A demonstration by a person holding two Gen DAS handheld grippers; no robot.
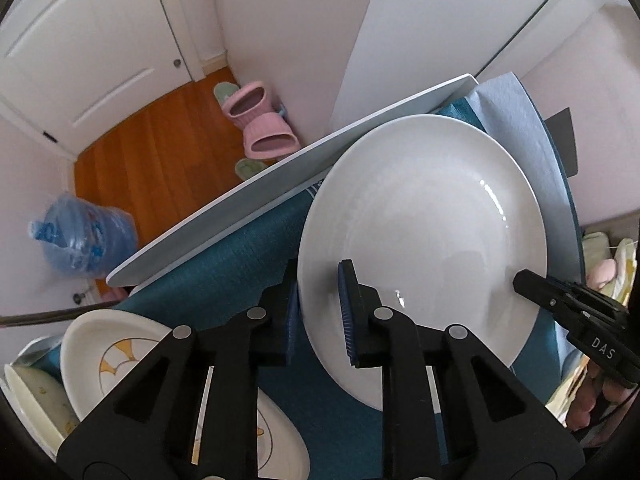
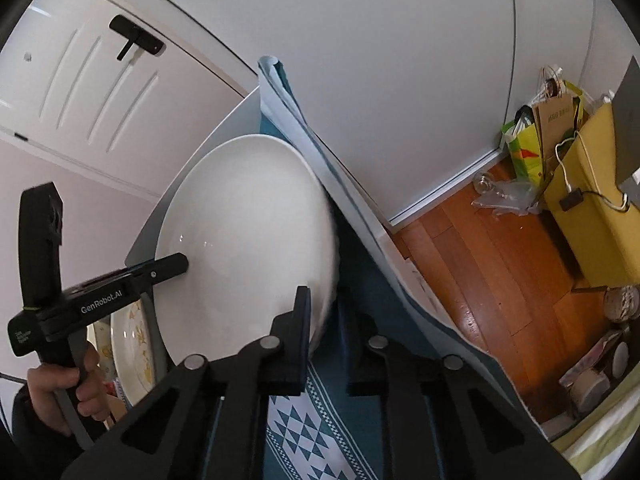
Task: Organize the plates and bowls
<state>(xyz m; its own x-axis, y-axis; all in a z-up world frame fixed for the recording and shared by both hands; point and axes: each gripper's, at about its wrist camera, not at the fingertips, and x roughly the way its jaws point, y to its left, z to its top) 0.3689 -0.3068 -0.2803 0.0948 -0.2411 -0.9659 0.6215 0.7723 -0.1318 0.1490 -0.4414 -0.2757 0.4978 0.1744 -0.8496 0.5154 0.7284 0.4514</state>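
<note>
2 grippers clamp 1 white plate (image 1: 424, 216)

Left gripper (image 1: 320, 312) pinches its near rim, right gripper (image 2: 324, 336) the opposite rim, above the teal-clothed desk (image 1: 224, 280).

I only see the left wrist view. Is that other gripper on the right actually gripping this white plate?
Observer: Yes. The right wrist view shows the right gripper shut on the white plate, clamping its rim from both sides.
Operator: What's on the floor beyond it?
Observer: A yellow box with paper bags behind it.
Operator: Who holds the left gripper?
Observer: A hand, wrapped round its handle.
</note>
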